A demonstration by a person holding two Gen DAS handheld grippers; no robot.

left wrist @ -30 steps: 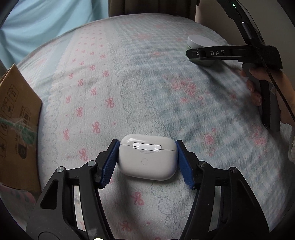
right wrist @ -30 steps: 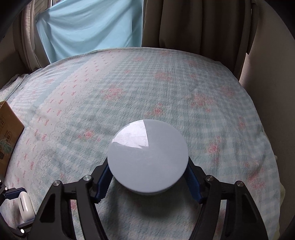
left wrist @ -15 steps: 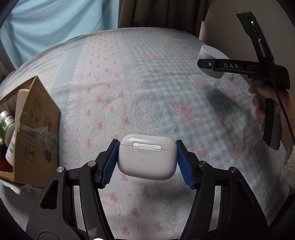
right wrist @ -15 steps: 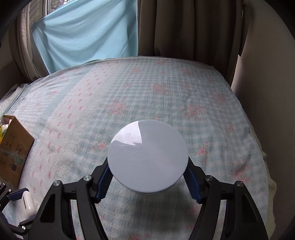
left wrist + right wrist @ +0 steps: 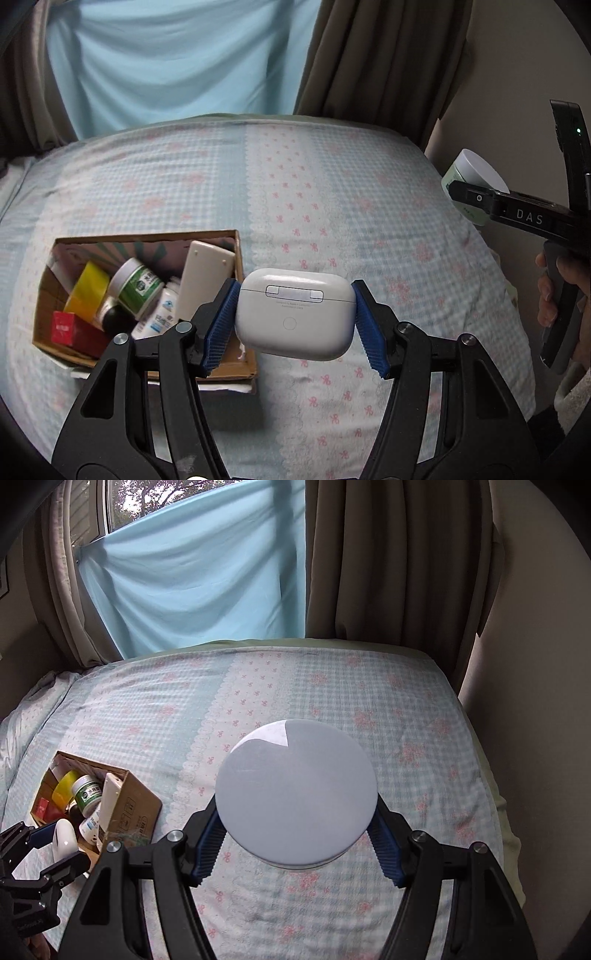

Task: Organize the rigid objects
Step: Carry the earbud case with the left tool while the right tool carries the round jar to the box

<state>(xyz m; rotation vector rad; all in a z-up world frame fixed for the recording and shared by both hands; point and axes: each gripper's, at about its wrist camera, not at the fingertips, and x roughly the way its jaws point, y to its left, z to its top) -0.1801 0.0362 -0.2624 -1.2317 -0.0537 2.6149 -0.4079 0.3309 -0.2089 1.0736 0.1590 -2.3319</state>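
My left gripper [image 5: 295, 326] is shut on a white earbud case [image 5: 295, 317] and holds it in the air just right of an open cardboard box [image 5: 242, 258]. The box lies on the bed and holds a green jar [image 5: 138, 284], a yellow tape roll [image 5: 86, 288], a red box [image 5: 64, 326], a white remote [image 5: 205, 273] and a tube. My right gripper [image 5: 295, 838] is shut on a round white-lidded jar [image 5: 295, 794], lifted above the bed. That jar also shows at the right of the left wrist view [image 5: 472, 181]. The box [image 5: 136, 812] and the earbud case [image 5: 64, 836] show at lower left in the right wrist view.
The bed has a pale blue and pink patterned cover [image 5: 314, 206]. Brown curtains [image 5: 388, 561] and a blue sheet [image 5: 199, 576] over the window stand behind it. A beige wall [image 5: 535, 664] is at the right. The person's hand [image 5: 554, 291] holds the right gripper's handle.
Both grippers have risen and pulled back with their objects. The left one has swung left, so the open box and its contents have come into full view beside the earbud case.
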